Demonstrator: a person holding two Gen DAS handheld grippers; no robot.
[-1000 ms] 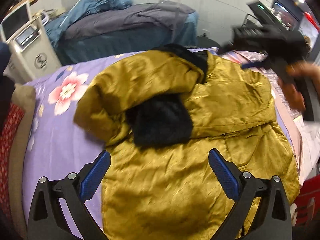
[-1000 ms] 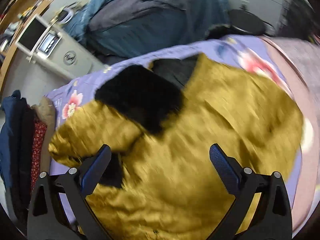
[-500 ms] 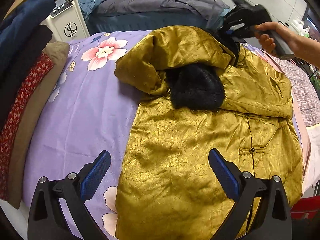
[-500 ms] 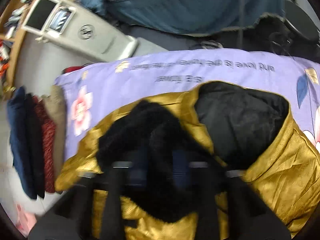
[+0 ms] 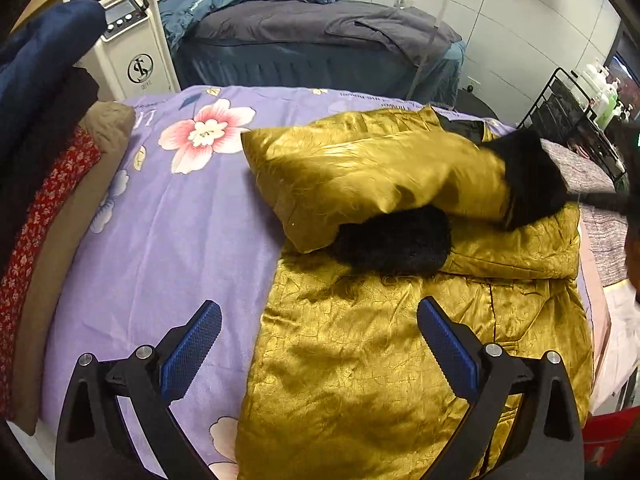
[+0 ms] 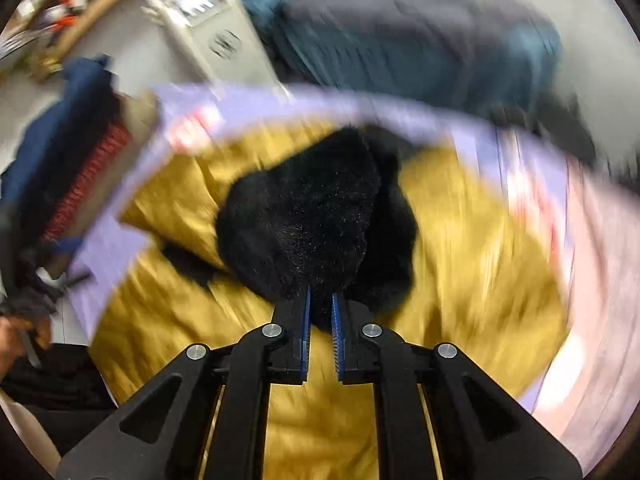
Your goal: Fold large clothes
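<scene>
A shiny gold padded jacket (image 5: 380, 360) with black fur cuffs lies on the purple floral sheet (image 5: 160, 240). My left gripper (image 5: 318, 308) hovers open over the jacket's lower left edge, holding nothing. One fur cuff (image 5: 396, 240) rests on the jacket's middle. The other fur cuff (image 5: 528, 176) is lifted at the right, its gold sleeve stretched across the chest. In the blurred right wrist view my right gripper (image 6: 320, 300) is shut on that black fur cuff (image 6: 304, 216), above the gold jacket (image 6: 460, 260).
Folded clothes (image 5: 52, 200) are stacked along the sheet's left edge. Behind stand a white machine (image 5: 136, 52) and a second bed with grey and blue bedding (image 5: 320, 40). A black wire rack (image 5: 572, 120) and grey fabric (image 5: 592, 184) lie at the right.
My right gripper has shut on a fur cuff and carried the sleeve rightward across the jacket. The left gripper stayed open and shifted a little.
</scene>
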